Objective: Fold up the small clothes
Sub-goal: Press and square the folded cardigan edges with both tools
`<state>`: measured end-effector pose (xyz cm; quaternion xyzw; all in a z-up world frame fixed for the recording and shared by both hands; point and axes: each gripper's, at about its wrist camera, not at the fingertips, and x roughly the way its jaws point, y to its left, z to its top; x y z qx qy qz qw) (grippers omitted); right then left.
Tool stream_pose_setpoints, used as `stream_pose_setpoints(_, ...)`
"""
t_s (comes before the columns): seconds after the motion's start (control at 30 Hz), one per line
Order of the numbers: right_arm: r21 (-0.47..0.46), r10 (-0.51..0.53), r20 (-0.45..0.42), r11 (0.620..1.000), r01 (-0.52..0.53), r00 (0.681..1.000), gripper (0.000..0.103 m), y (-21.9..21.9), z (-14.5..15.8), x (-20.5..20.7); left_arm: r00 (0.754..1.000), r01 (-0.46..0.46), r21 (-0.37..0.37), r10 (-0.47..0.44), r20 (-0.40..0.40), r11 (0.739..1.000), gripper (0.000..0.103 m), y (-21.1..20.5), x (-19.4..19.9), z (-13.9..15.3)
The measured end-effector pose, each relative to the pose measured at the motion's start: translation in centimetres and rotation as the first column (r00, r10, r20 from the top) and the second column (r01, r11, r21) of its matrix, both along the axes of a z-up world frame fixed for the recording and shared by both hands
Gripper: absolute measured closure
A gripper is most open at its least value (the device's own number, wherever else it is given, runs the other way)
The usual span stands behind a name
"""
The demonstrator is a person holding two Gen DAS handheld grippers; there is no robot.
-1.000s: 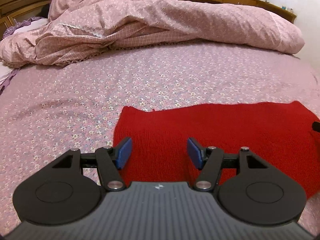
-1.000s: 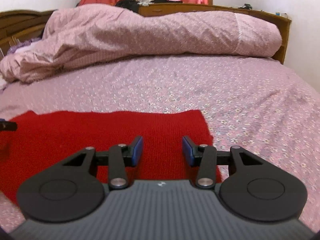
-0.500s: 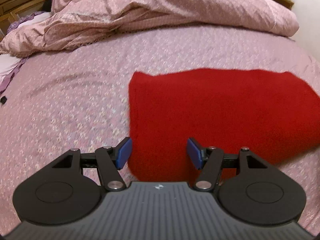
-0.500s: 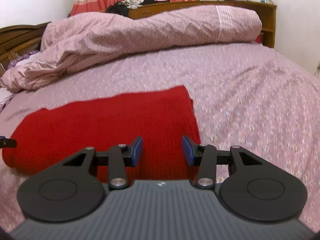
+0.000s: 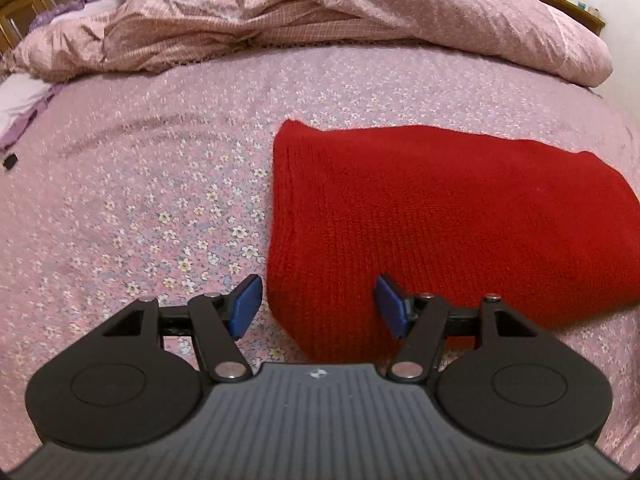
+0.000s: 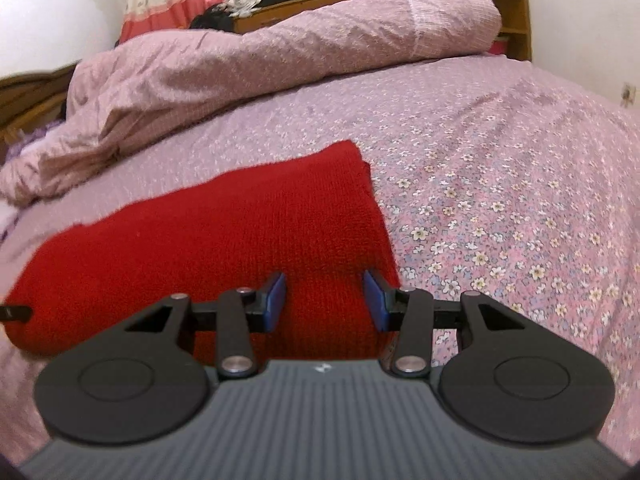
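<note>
A red knitted garment [image 5: 440,216] lies folded flat on the floral pink bedsheet [image 5: 152,184]. My left gripper [image 5: 316,306] is open and empty, hovering over the garment's near left corner. In the right wrist view the same red garment [image 6: 224,232] fills the left middle. My right gripper [image 6: 325,300] is open and empty over its near right corner. The tip of the left gripper [image 6: 14,313] shows at the left edge of the right wrist view.
A rumpled pink quilt [image 5: 320,12] lies heaped across the far side of the bed, also in the right wrist view [image 6: 260,56]. A wooden headboard shelf [image 6: 512,16] stands behind it. A small black object [image 5: 10,161] lies at the far left.
Both grippers have risen and pulled back from the garment, staying open. More of the red garment now shows ahead of each gripper.
</note>
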<state>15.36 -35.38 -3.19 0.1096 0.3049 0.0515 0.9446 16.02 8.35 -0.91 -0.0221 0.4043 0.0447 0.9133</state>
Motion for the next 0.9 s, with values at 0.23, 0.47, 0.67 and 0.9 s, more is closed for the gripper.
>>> stream_pose_setpoints(0.23, 0.095, -0.078, 0.012, 0.992, 0.077, 0.997, 0.041, -0.7, 1.4, -2.0, 1.000, -0.013, -0.026, 0.014, 0.027, 1.000, 0.034, 0.3, -1.8, 1.4)
stream_pose_setpoints(0.47, 0.226, -0.179, -0.067, 0.956, 0.190, 0.982, 0.040, -1.5, 0.7, -3.7, 0.999, -0.036, -0.074, 0.038, 0.028, 0.997, 0.034, 0.8, -2.7, 1.7)
stream_pose_setpoints(0.67, 0.367, -0.166, -0.160, 0.905, 0.214, 0.973, 0.037, -0.8, -1.3, -3.1, 0.998, -0.065, -0.082, 0.065, 0.000, 0.994, 0.034, 1.3, -2.7, 0.4)
stream_pose_setpoints(0.9, 0.427, -0.210, -0.176, 0.864, 0.267, 0.962, 0.036, 0.2, -2.3, -1.5, 0.995, -0.094, -0.130, 0.090, -0.030, 0.987, 0.032, 2.3, -2.1, -0.8)
